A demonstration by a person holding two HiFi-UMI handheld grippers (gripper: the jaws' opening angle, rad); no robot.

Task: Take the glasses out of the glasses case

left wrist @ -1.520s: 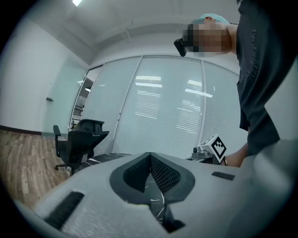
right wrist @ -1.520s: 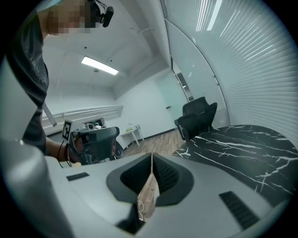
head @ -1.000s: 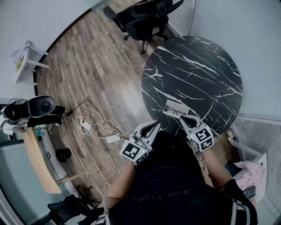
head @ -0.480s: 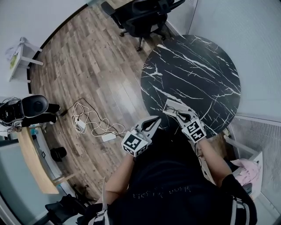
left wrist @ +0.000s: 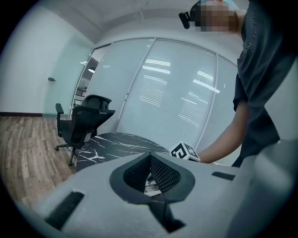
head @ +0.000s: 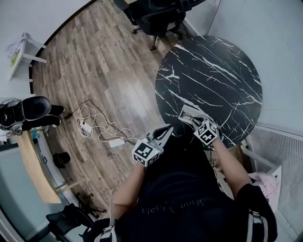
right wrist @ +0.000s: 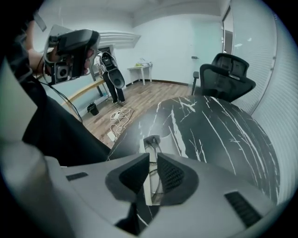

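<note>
An open white glasses case (head: 188, 112) lies at the near edge of the round black marble table (head: 213, 71). Thin wire glasses (head: 193, 118) rest in it. My right gripper (head: 199, 120) reaches over the case. In the right gripper view its jaws (right wrist: 152, 160) stand only a narrow gap apart, and the glasses (right wrist: 154, 181) and the case (right wrist: 165, 148) show through that gap. I cannot tell whether the pads touch the frame. My left gripper (head: 168, 128) hangs off the table's near side, its jaw tips (left wrist: 150, 156) meeting with nothing between them.
A black office chair (head: 156, 14) stands beyond the table (right wrist: 223, 130). White cables (head: 97, 125) lie on the wooden floor at left, near a wooden desk (head: 33, 170). A bin with pink cloth (head: 265, 182) sits at right. Frosted glass walls close in the right side.
My right gripper has moved forward from the table's edge until its tips are over the case. The left gripper has stayed about where it was.
</note>
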